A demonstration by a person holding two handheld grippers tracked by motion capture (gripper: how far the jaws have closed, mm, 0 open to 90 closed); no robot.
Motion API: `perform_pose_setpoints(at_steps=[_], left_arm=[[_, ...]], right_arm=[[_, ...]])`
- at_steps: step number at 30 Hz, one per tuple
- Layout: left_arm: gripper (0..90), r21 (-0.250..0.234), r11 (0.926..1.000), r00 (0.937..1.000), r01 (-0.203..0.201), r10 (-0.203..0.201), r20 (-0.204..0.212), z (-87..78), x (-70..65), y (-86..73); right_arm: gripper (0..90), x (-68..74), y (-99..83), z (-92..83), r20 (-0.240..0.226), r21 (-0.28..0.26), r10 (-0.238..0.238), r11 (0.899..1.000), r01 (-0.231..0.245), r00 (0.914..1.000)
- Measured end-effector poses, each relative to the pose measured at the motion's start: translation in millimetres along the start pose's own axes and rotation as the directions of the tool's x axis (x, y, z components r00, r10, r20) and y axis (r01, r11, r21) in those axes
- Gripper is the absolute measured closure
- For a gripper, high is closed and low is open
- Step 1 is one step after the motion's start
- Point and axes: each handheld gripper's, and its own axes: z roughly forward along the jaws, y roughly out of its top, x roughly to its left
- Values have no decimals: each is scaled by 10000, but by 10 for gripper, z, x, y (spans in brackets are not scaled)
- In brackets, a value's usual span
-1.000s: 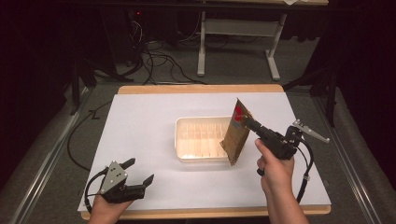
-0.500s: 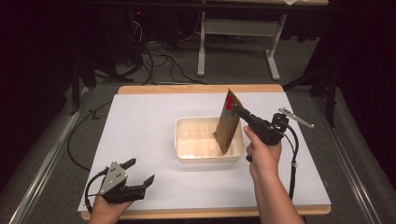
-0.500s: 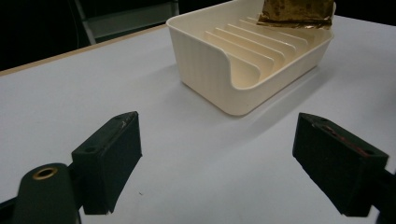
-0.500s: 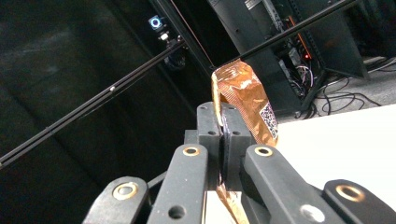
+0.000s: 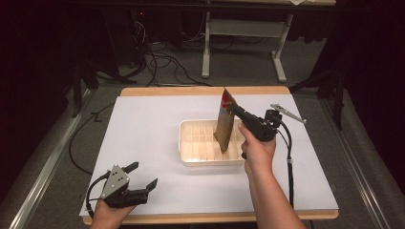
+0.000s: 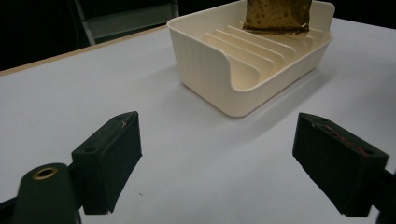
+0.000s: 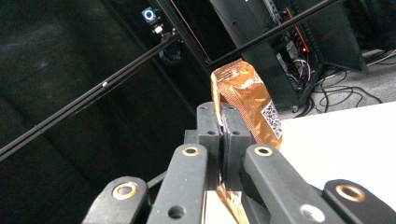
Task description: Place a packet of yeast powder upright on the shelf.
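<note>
A flat copper-brown foil packet [image 5: 224, 124] stands on end, long axis near vertical, its lower edge down in a cream slotted tray [image 5: 191, 143] — crinkled, with a red patch near the top. The right gripper [image 5: 234, 110] pinches its upper edge. The left gripper [image 5: 141, 175] rests near the table's [image 5: 143, 124] front edge, jaws spread wide.

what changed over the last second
The right gripper, shut on the brown packet, carried it leftward from the right end of the cream rack to over its slots, turning it more upright; its lower edge now sits low between the ribs. The grip was never released. The left gripper stayed open at the near left of the table, and the rack did not move.
</note>
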Motion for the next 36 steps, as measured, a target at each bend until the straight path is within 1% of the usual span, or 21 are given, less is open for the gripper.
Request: perform_pose_setpoints(at_steps=[2, 5, 9, 15, 20, 21, 28, 30, 33, 36], left_arm=[[158, -6, 10000, 10000, 5, -5, -1, 0, 2, 0], [158, 8, 10000, 10000, 26, -26, 13, 6, 8, -3], [158, -23, 10000, 10000, 8, -8, 11, -4, 6, -1], [158, -34, 10000, 10000, 19, -19, 9, -8, 8, -2], [158, -35, 10000, 10000, 45, -45, -11, -9, 12, -3], [158, -25, 10000, 10000, 37, -37, -3, -9, 10, -3], [158, 57, 10000, 10000, -34, 34, 56, 4, -7, -9], [158, 55, 10000, 10000, -33, 33, 69, 5, -5, -11], [158, 47, 10000, 10000, 6, -6, 57, 2, 9, -12], [158, 9, 10000, 10000, 55, -55, 35, 0, 14, -12]], right_arm=[[895, 9, -13, 22, -13, 22, 31, 10000, -31, 10000], [895, 47, -67, 112, -76, 175, 45, 9998, -44, 10000], [895, 81, -126, 186, -83, 279, -99, 9996, 102, 9999], [895, 84, -166, 227, 10, 389, -231, 9990, 231, 9997], [895, 65, -197, 235, 36, 434, -322, 9985, 321, 9995], [894, 46, -222, 235, 89, 495, -311, 9983, 306, 9995], [894, -5, -294, 226, 77, 590, -187, 9981, 182, 9998], [893, -43, -316, 197, 171, 672, -231, 9975, 219, 9996], [893, -84, -327, 155, 248, 694, -146, 9975, 129, 9996], [892, -128, -346, 119, 293, 745, -238, 9970, 215, 9993]])
